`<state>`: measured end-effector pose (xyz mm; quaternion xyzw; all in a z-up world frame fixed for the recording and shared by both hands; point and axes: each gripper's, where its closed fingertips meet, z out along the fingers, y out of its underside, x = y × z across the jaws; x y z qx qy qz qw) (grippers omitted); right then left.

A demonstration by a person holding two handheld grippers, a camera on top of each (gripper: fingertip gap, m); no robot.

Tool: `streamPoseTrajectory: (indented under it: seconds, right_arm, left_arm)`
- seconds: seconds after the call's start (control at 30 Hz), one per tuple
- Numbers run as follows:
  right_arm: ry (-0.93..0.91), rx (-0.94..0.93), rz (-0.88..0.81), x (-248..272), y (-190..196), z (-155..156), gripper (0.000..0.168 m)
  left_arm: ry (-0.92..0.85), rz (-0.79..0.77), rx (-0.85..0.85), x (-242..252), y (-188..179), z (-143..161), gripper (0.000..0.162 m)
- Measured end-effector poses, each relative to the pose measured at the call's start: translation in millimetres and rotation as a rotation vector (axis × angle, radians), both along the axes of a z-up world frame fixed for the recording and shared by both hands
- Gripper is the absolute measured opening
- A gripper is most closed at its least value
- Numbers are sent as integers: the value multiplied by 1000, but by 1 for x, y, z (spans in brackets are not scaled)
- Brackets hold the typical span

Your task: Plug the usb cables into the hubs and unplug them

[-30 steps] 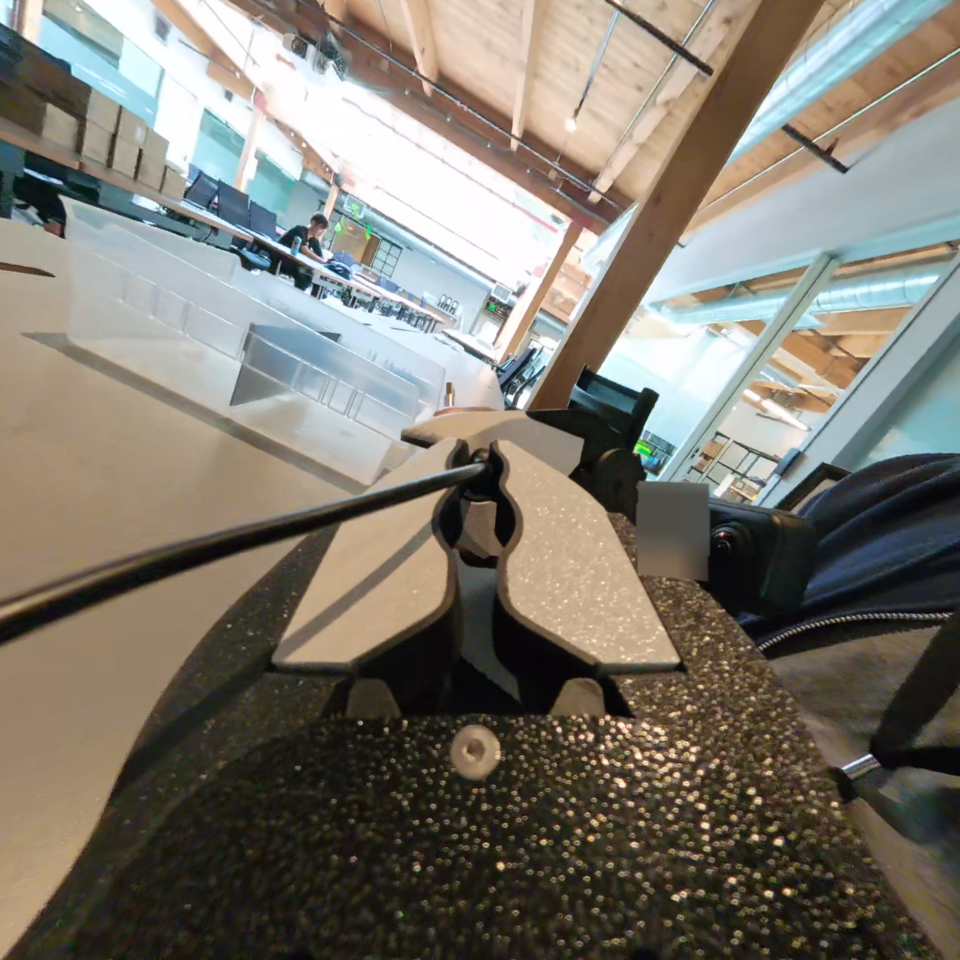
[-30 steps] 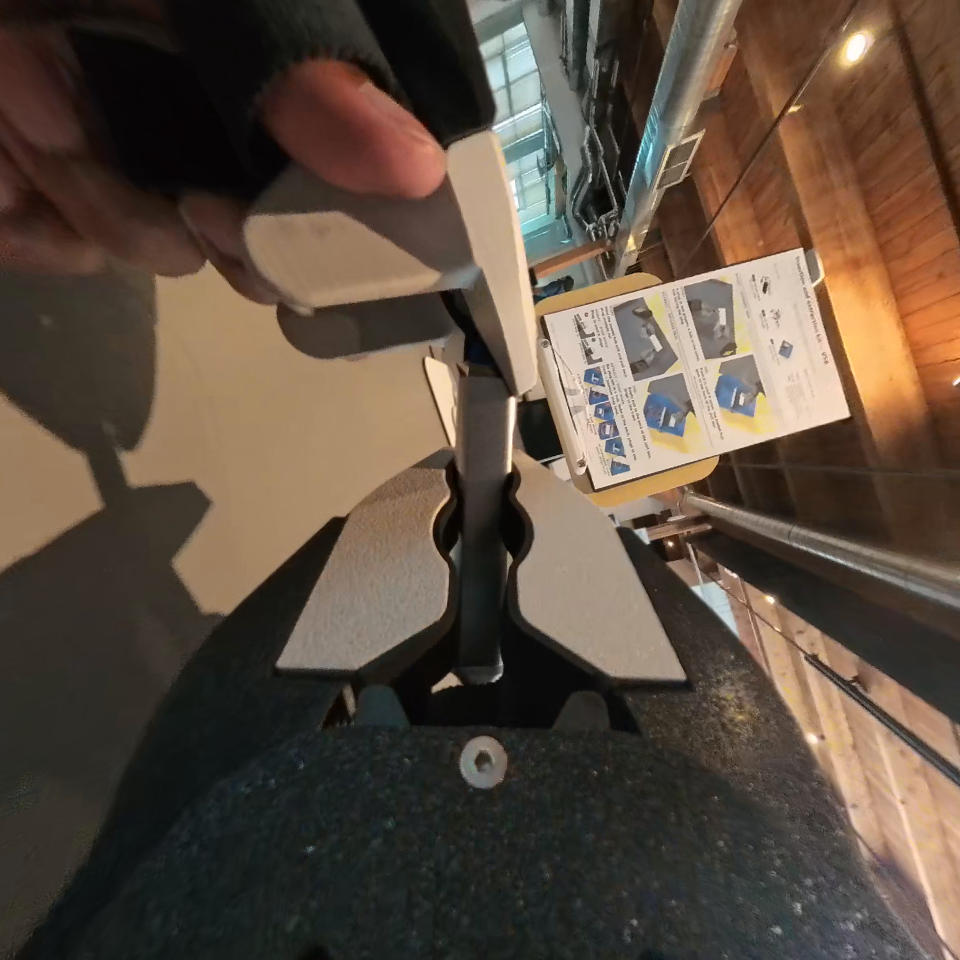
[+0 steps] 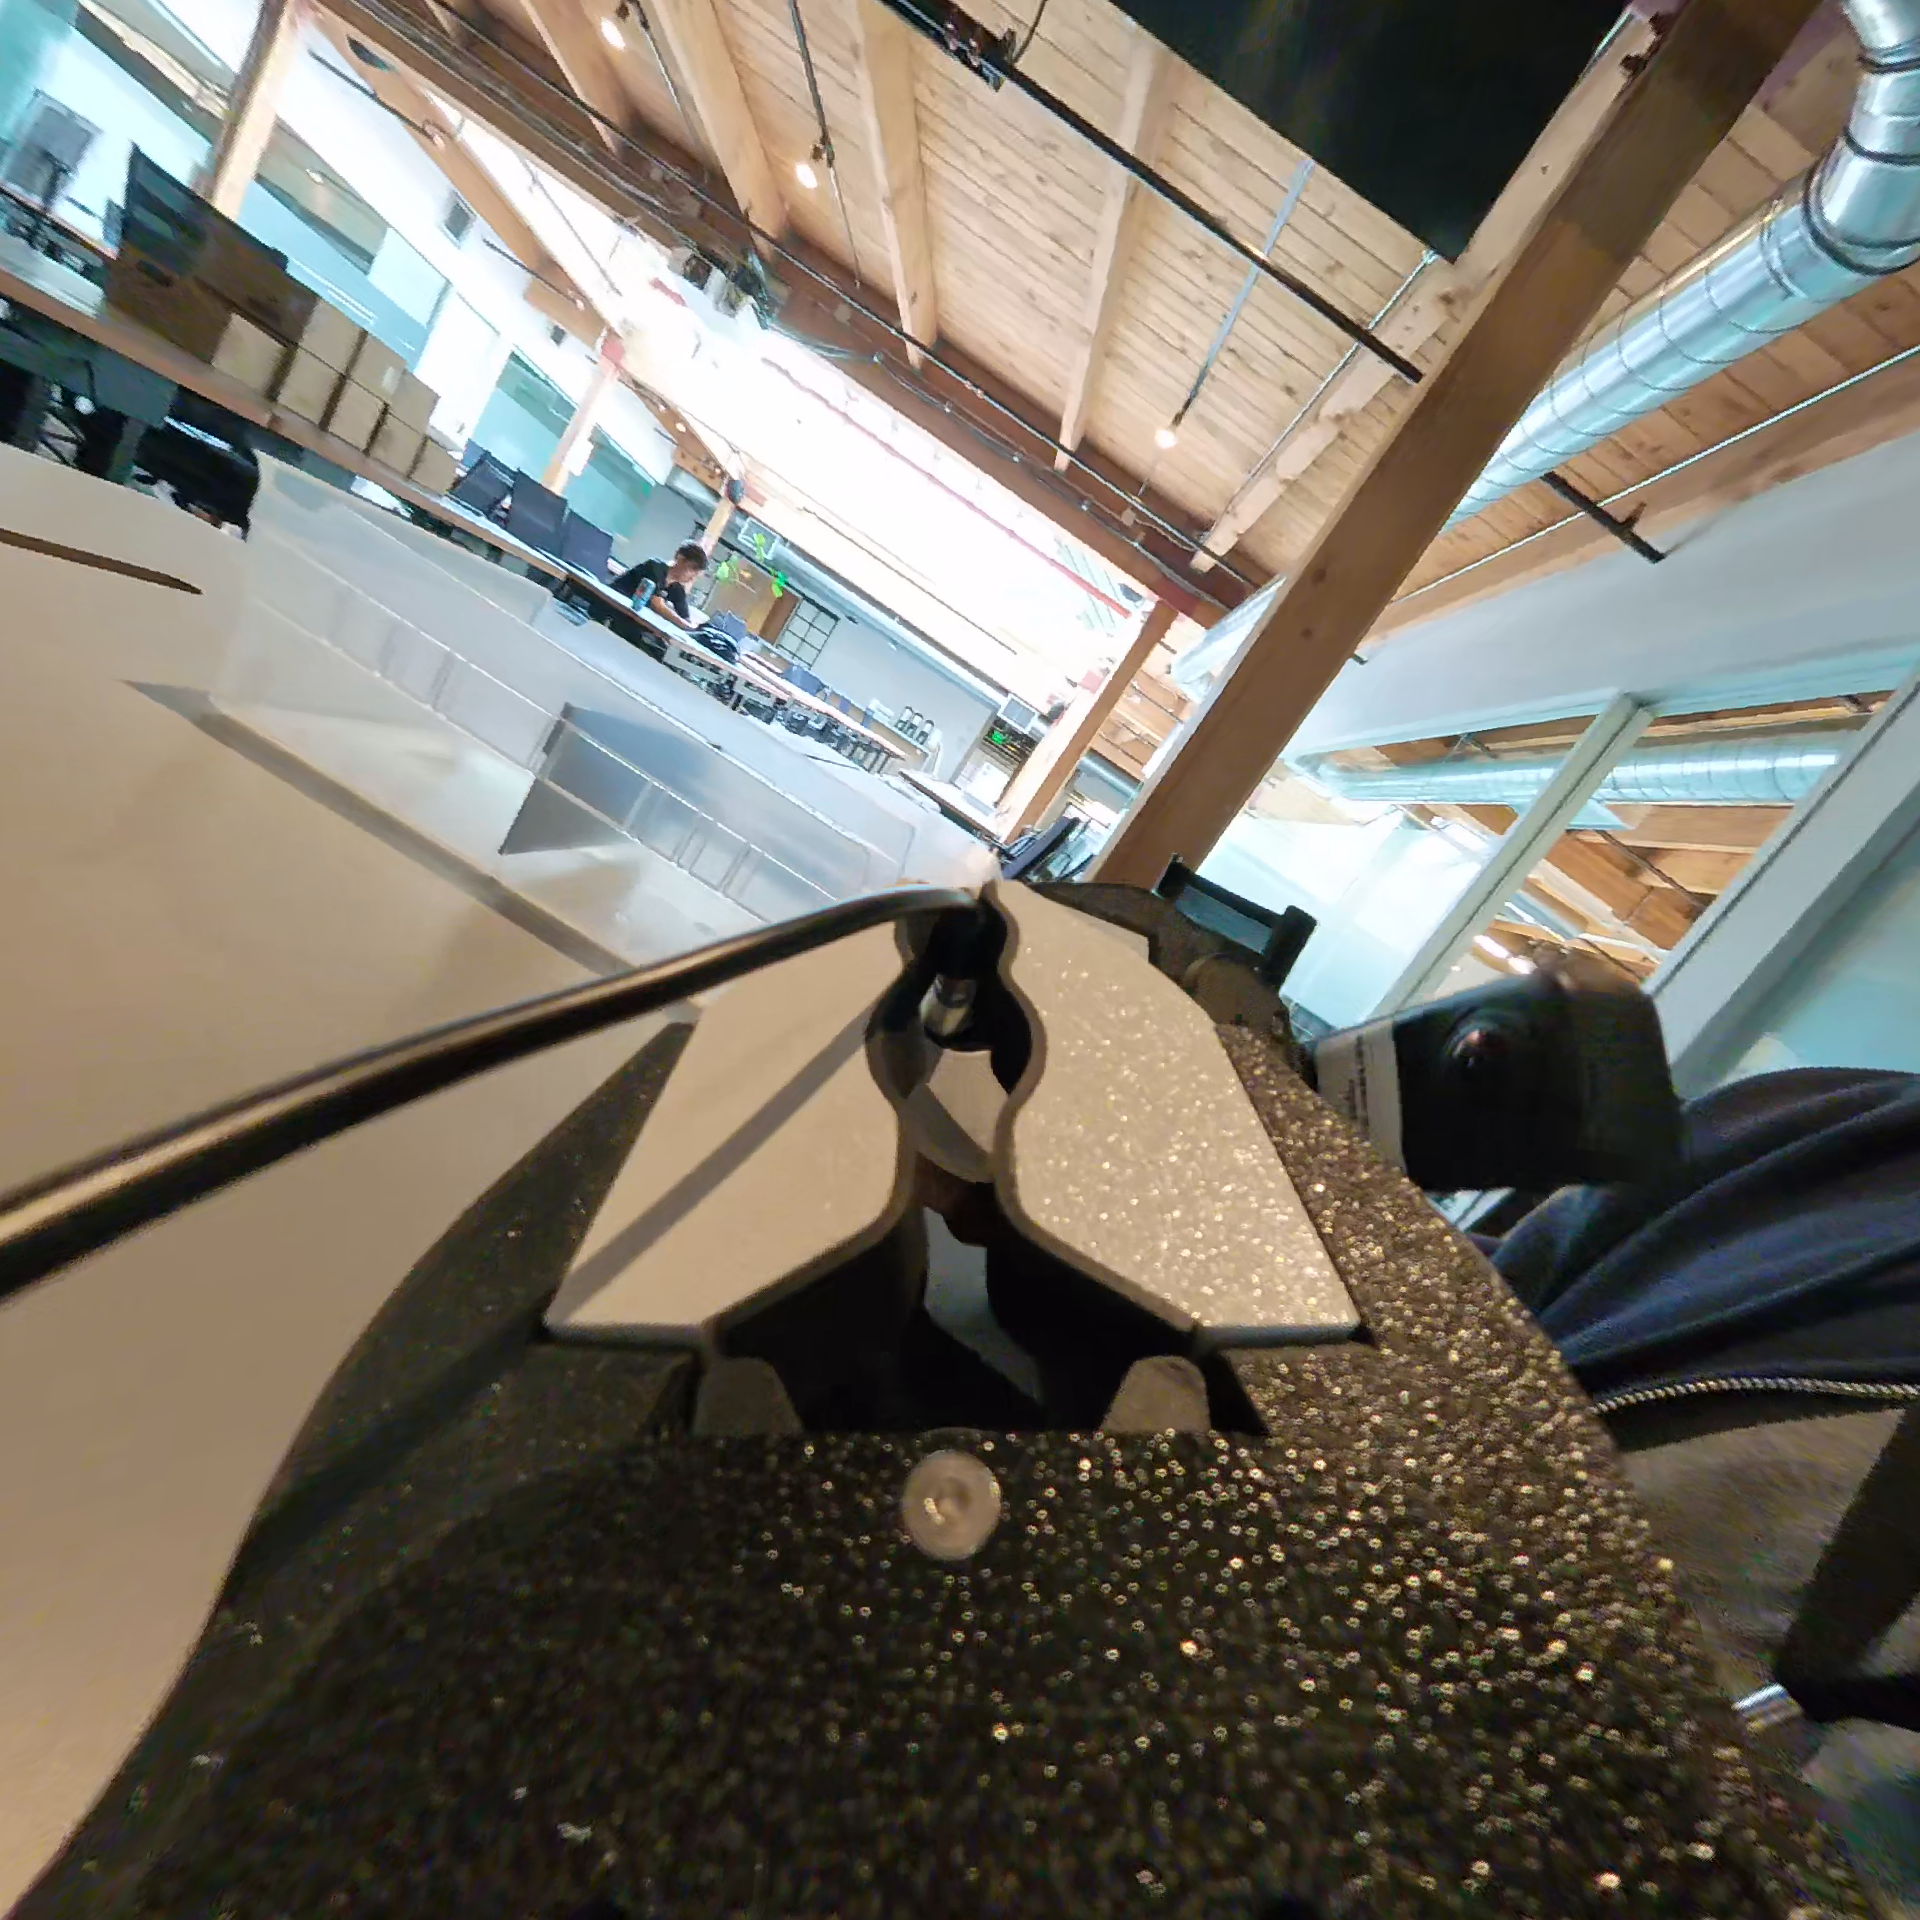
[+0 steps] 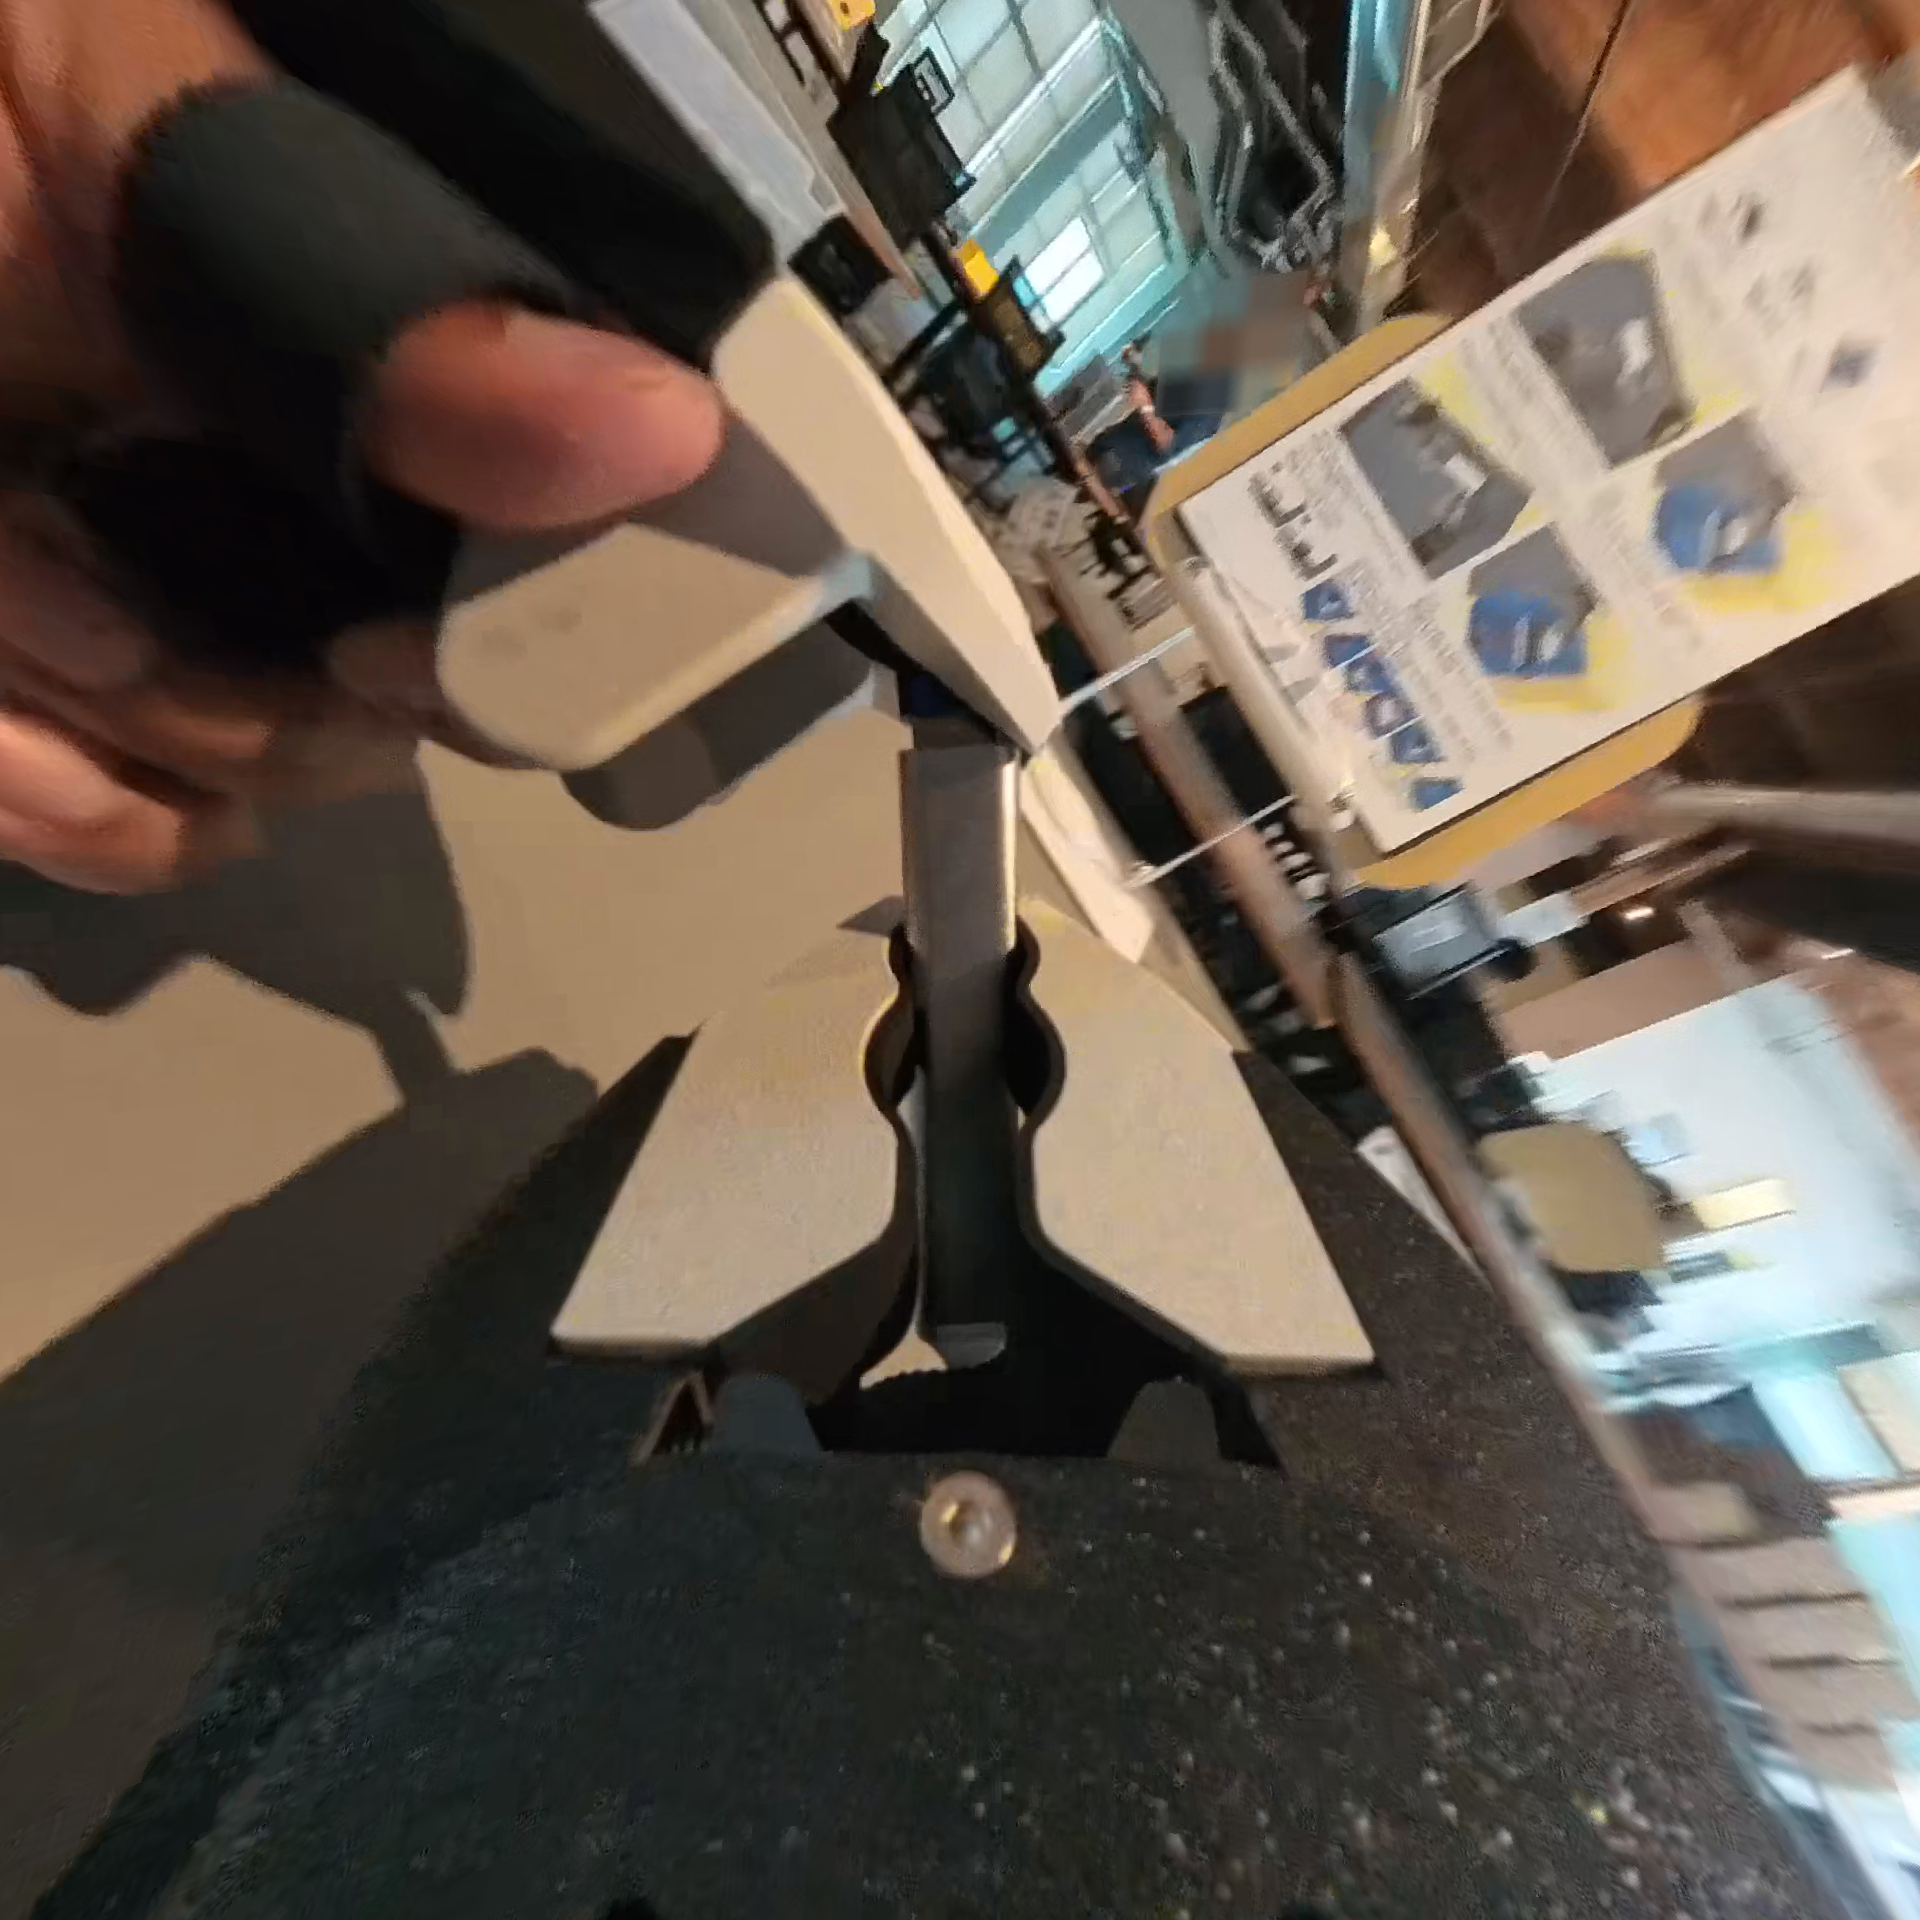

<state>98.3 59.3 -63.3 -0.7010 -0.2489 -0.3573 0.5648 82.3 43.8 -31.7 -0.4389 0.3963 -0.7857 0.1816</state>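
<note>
Our left claw is clenched on the black cable, our right claw on the grey hub – a skewed pull could bend the plug.

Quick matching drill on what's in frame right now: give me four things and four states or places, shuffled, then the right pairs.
1. black cable
2. grey hub
3. clear bin
4. dark jacket

A. clamped upright in the right gripper
B. sitting on the table, far left
C. trailing left from the left gripper
D. bunched at the right edge

Pairs: 1-C, 2-A, 3-B, 4-D
</note>
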Motion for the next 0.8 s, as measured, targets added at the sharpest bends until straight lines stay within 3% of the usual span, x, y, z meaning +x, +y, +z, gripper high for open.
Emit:
streamPoseTrajectory:
  seconds: [0.07, 0.23, 0.43, 0.63, 0.8]
  right_arm:
    - [39, -7, 41, -5, 1, -2, 14]
    - [-227, -30, 74, 2, -6, -1, 13]
    - [86, -15, 9, 1, 1, -5, 14]
    - [-202, -42, 92, 4, -9, -3, 13]
    - [-21, -44, 42, 4, -6, -8, 13]
  left_arm:
    - [3, -20, -3, -2, 0, 0, 7]
    - [73, -80, -36, 0, -8, -8, 7]
    - [25, 8, -20, 2, 2, -2, 7]
    - [76, -75, 4, 1, -10, -9, 7]
    - [71, -44, 10, 2, -4, -8, 7]
